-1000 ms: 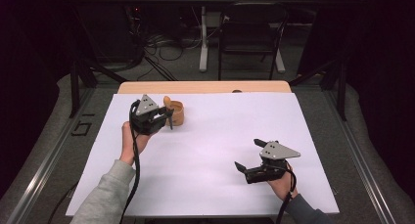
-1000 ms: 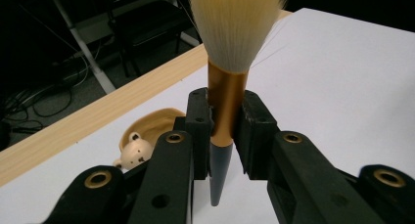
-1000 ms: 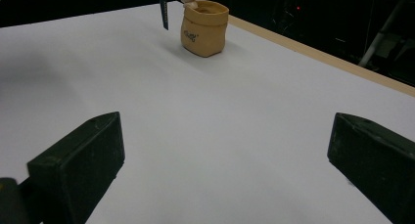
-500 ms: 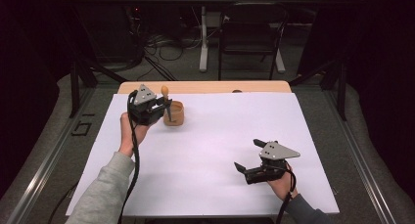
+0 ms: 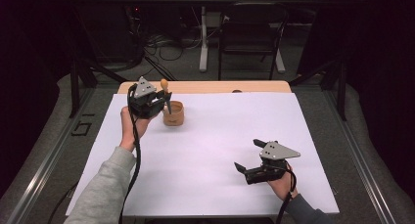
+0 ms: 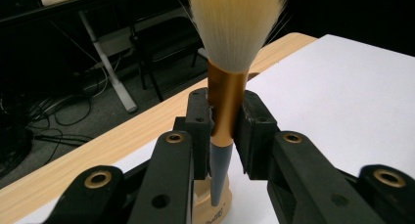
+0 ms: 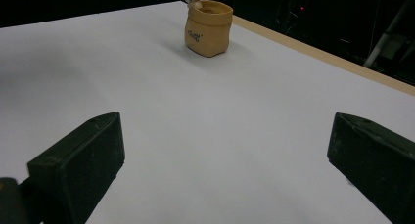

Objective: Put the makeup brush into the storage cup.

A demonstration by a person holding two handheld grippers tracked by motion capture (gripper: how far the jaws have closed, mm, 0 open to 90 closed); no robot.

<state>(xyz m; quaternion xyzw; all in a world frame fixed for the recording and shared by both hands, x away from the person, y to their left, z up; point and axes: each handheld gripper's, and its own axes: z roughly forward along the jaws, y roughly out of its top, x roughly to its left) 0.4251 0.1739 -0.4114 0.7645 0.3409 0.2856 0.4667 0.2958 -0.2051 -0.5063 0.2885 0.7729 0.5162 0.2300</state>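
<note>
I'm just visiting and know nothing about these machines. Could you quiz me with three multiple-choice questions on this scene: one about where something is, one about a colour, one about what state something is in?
1. Where does the small pot stand?
A. near the table's far left
B. at the near right corner
C. on the floor

2. What colour is the band of the brush below its bristles?
A. green
B. coppery orange
C. white

3. How is the right claw?
A. shut on the brush
B. shut on the pot
C. open, holding nothing

Answers:
1 A, the high view shows the pot on the white table far from the person, beside the left claw.
2 B, the left gripper view shows an orange metal band between the jaws.
3 C, the right gripper view shows its jaws wide apart over bare table.
</note>
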